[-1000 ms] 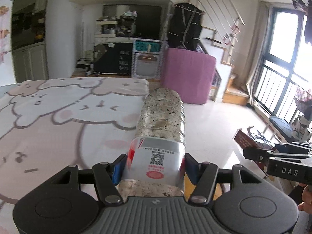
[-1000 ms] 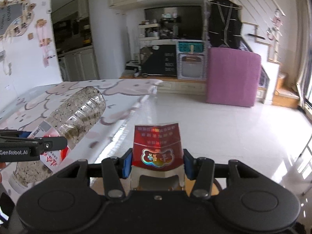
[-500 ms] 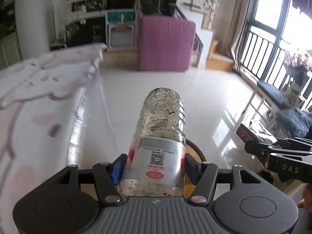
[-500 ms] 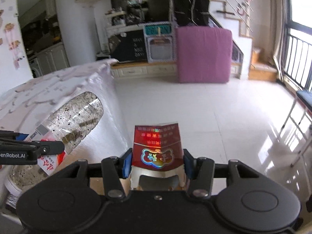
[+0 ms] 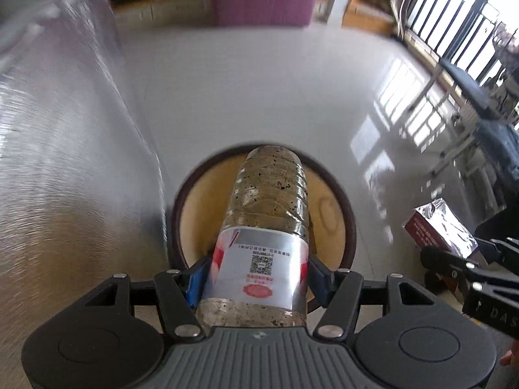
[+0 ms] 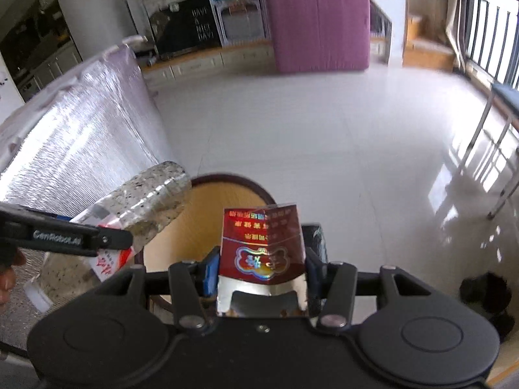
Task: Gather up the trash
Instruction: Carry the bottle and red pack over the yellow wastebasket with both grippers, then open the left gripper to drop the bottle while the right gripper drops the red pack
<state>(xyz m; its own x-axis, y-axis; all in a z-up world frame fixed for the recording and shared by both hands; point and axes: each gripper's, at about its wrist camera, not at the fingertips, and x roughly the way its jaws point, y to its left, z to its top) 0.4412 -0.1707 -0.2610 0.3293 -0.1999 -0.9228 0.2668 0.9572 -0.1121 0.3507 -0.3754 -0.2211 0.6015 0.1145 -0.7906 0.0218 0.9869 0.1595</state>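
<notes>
The left gripper (image 5: 258,274) is clenched across the labelled waist of a plastic bottle (image 5: 271,194), which points forward and slightly down, its far end directly above the round bin (image 5: 348,223) standing on the white tiled floor beside the foil-faced drape of the table (image 5: 65,162). The right gripper (image 6: 259,267) is clamped on a red cigarette pack (image 6: 262,243), held upright with its opened foil end toward the camera, and it sits over the near rim of the same bin (image 6: 207,207); from the right wrist view the bottle (image 6: 152,201) crosses in from the left, over the bin's left edge. Judgement on handling: the bottle appears empty, speckled with dirt inside, so it should be light; its ribbed walls are thin and will dent under pressure, and the glossy label is likely slippery, so the grip on the label band, where the wall is straight, is the sound one. The pack is light card with crumpled foil, stiff along its edges but easily crushed flat; pinching it across the two narrow sides, as now, is adequate. Neither item is fragile. Both seem placed for release, though the pack lies close to the rim and could catch it. A dark object on the floor at right (image 6: 483,288) is too blurred to identify.
</notes>
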